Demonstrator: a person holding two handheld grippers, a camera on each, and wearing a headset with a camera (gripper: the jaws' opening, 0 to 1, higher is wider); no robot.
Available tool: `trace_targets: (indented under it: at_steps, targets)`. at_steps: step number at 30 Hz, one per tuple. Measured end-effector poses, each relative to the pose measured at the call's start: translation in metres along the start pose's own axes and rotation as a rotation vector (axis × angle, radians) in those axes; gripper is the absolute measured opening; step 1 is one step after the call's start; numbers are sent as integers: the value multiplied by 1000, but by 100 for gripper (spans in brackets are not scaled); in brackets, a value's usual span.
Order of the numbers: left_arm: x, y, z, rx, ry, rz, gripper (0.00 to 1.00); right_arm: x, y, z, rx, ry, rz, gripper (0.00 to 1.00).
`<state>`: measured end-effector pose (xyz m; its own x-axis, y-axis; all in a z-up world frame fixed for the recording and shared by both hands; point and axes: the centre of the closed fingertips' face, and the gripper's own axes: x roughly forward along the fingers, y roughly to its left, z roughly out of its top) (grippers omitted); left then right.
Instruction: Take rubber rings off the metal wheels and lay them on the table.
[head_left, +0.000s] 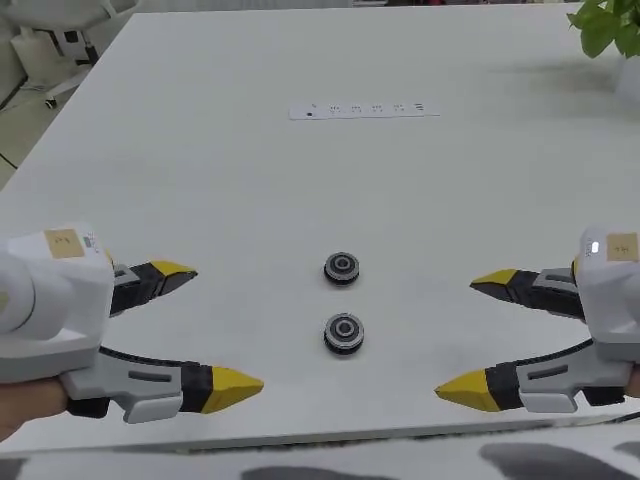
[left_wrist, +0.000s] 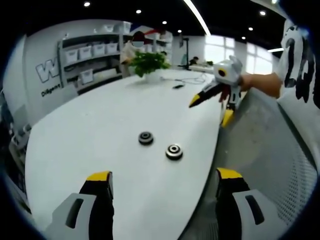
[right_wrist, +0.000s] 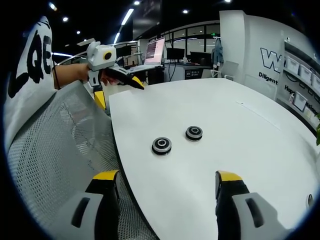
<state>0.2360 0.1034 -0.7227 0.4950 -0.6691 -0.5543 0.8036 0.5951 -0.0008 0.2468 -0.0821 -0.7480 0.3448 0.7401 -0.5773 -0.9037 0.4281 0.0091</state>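
Left gripper (head_left: 228, 327): over the desk's (head_left: 200, 150) near edge, left side; yellow-tipped jaws spread wide, nothing between them.
Right gripper (head_left: 453, 338): over the near edge, right side; jaws likewise spread wide, holding nothing. Both grippers point inward and stand well apart from the wheels.
Near wheel (head_left: 344, 333): metal, lying flat midway between the grippers, close to the near edge.
Far wheel (head_left: 342, 268): metal, flat, just behind the first, near it but not touching.
Rubber rings (head_left: 344, 347): dark, one seated around each wheel's rim; neither lies on the desk.
Power strip (head_left: 364, 109): white, flat, central, toward the far edge.
Plant (head_left: 610, 25): green leaves at the far right corner.
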Motion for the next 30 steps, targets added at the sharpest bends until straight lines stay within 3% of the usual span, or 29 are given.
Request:
trace_targets:
  at_steps: [10,21,30]
  targets:
    - [3,3,1,8,4,-6,81,2,-7,4,-5,-15,2,70]
    - [9,6,2,12,8,-29,75,13,-11,10,-27,-28,45,64]
    - [18,8,12,26,1,-64,71,18,-13,13,-59,-17,64,61]
